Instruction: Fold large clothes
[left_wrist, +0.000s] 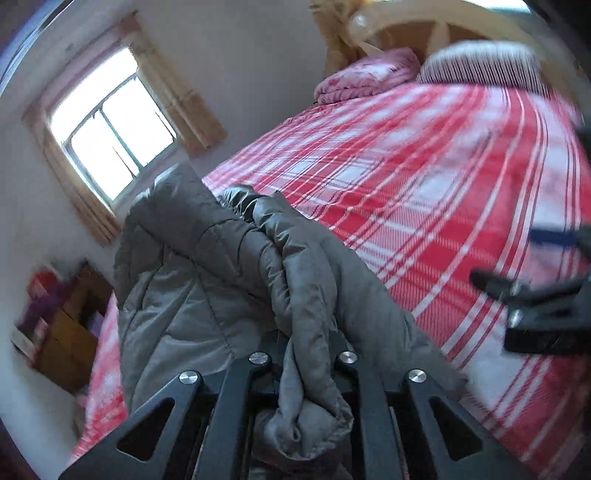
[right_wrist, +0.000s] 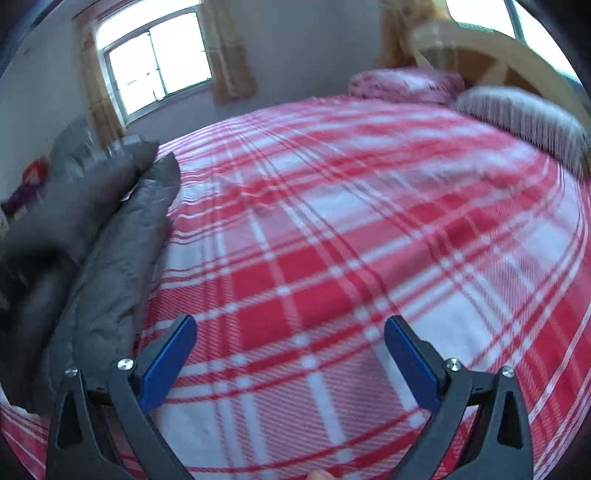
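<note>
While both cameras look across the same bed, each catches something the other misses, so I set it out line by line.

Left view only: my left gripper (left_wrist: 306, 350) with a thick fold of the grey padded jacket (left_wrist: 207, 280) bunched between its black fingers; a wooden shelf unit (left_wrist: 70, 332) with red and purple things low at the left; my right gripper (left_wrist: 535, 295) as a dark blurred shape at the right edge, a strip of blue pad showing.

Right view only: my right gripper (right_wrist: 290, 354) from behind, both blue pads (right_wrist: 168, 363) plain to see; the bare spread of the red and white plaid blanket (right_wrist: 332, 229) under it.

Shared by both: the window (right_wrist: 155, 59) with pale curtains, the pink pillow (right_wrist: 402, 85), the striped pillow (right_wrist: 524, 114) and the curved wooden headboard (right_wrist: 495, 55) at the far end.

Left fingers: clenched on the jacket; the cloth runs up from between them and drapes away to the left, towards the window, and a lump of it hangs back towards my camera.

Right fingers: released, spread wide, nothing between them; only blanket shows in the gap.

Jacket's place: at the left side of the bed, raised in my left grip; in the right view it is a grey heap at the left edge, well apart from my right pads.

Left hand pose: pointing downward across the bed and rolled hard, so the room leans steeply in its view.

Right hand pose: pointing downward over the middle of the blanket, near level in roll.

Sharpness: both views are smeared, most at the edges.
</note>
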